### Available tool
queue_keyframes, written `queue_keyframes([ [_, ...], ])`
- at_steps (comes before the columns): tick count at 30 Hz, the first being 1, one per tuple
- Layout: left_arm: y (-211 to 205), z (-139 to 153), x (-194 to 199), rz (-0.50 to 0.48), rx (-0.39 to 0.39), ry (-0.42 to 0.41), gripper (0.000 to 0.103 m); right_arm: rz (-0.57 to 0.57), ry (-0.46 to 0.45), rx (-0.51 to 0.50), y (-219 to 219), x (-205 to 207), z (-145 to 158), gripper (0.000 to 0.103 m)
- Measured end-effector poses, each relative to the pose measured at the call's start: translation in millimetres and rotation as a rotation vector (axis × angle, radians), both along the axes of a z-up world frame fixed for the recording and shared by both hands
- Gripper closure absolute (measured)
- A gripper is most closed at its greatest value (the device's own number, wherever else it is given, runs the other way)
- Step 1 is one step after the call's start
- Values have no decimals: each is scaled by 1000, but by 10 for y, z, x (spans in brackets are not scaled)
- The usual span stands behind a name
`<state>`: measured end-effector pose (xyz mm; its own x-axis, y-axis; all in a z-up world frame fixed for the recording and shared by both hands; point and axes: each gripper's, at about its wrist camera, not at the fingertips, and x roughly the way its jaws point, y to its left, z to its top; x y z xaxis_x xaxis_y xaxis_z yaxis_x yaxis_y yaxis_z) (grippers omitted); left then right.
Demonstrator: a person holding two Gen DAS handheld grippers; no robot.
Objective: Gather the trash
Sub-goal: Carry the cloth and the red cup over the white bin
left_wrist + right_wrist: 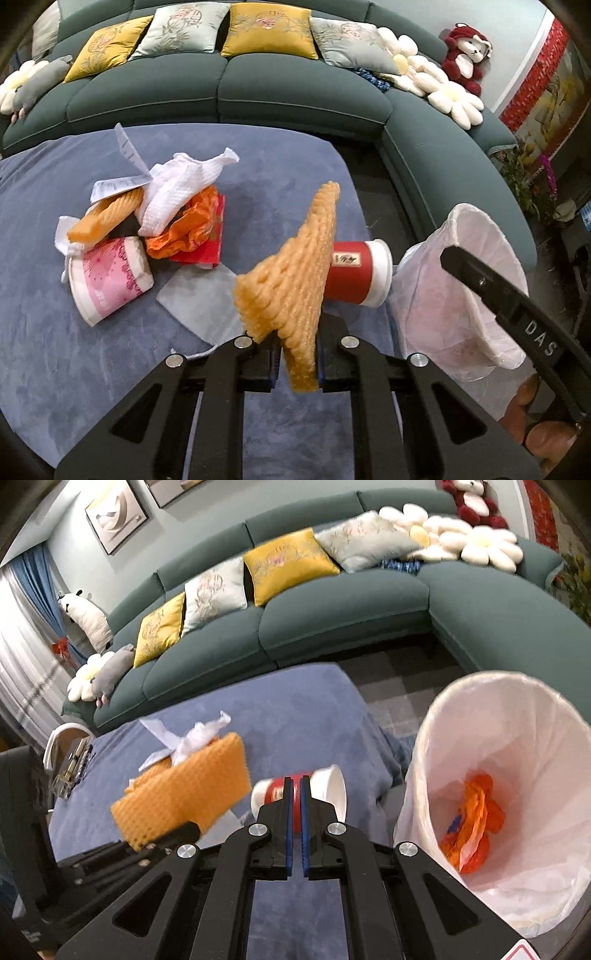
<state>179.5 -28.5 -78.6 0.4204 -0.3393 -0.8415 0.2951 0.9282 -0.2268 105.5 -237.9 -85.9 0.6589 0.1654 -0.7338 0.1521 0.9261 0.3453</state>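
Left hand-held gripper [297, 363] clamps the orange foam sheet [291, 273] above the surface's right edge, right hand-held gripper [296, 827] closed on nothing; carry the sheet clear over the bin [517, 709] rim beside that edge before releasing, avoiding the red cup [356, 273].
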Motion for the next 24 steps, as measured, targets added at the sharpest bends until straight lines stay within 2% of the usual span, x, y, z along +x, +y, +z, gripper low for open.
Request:
queue_keyframes([
  [2, 18, -33, -13, 8, 20, 3, 89, 8, 18, 18, -11, 2, -98, 76],
  [3, 28, -52, -16, 11, 32, 5, 89, 11, 19, 9, -2, 12, -149, 71],
  [5, 43, -94, -24, 16, 46, 10, 89, 23, 35, -2, 22, 69, -252, 69],
  [8, 40, -156, -4, 13, 63, 22, 89, 28, 64, 6, -8, 190, -424, 58],
  [13, 10, -213, 47, 6, 74, 28, 89, 71, 103, 41, 25, 391, -642, 57],
  [14, 7, -220, 59, 7, 71, 31, 89, 84, 111, 52, 52, 429, -683, 58],
  [17, -6, -211, 93, 8, 73, 29, 89, 118, 111, 88, 137, 471, -726, 84],
  [20, -22, -172, 107, 6, 69, 28, 89, 139, 62, 135, 183, 432, -604, 99],
  [24, -95, -48, 104, -10, 55, 9, 89, 103, -13, 120, 131, 321, -303, 99],
])
